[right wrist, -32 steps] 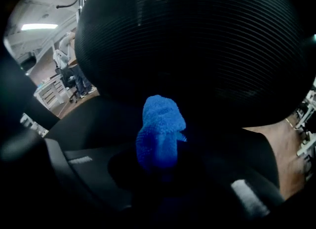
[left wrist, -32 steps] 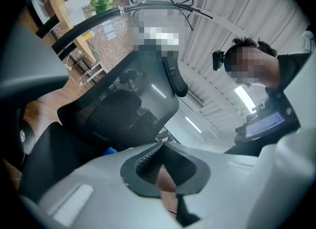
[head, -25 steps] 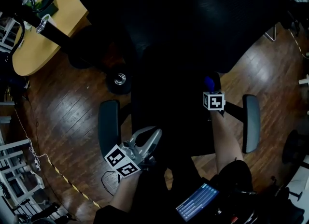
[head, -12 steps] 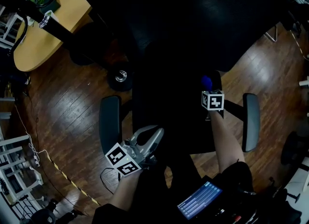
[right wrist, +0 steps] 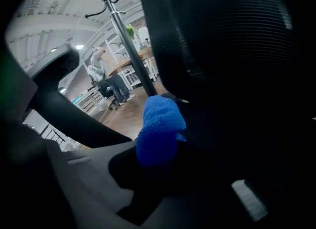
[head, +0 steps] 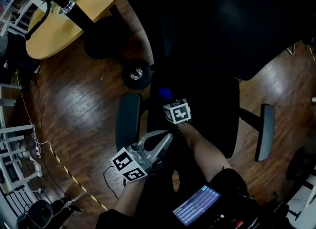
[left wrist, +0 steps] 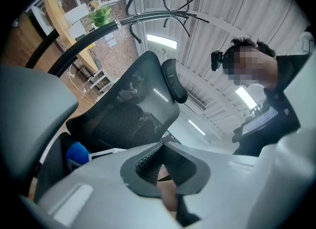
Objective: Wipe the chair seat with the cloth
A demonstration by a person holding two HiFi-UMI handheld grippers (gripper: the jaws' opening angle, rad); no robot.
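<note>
Right gripper [head: 168, 100]: jaws clamped on the blue cloth [head: 165, 94]. A soft wad of it bulges past the tips, which is the part that should do the wiping.
Cloth: in the right gripper view it [right wrist: 159, 129] stands up between the jaws, bunched rather than spread. From the head view it sits over the left side of the chair seat [head: 212, 109], just inside the left armrest [head: 128, 120].
Contact: the seat is too dark to tell whether the cloth presses on it or hangs just above.
Left gripper [head: 164, 137]: jaws together with nothing in them. It sits low by the seat's near left corner, close to the right forearm [head: 202, 146].
Step in hand: judged to be a wiping stroke along the left side of the seat.
Doing it well: lead with the cloth wad, not the jaw tips. Tilt the gripper so that fabric alone meets the upholstery, press lightly and evenly, and lay strokes that overlap from this edge toward the right armrest [head: 267, 132].
Grip: the hold looks firm, but a bunched cloth can drag loose on fabric, so pulling is likely safer than pushing.
Risk: clipping the left armrest or the backrest [head: 222, 25] on the wide strokes.
Left gripper's part: best held clear of the stroke path.
</note>
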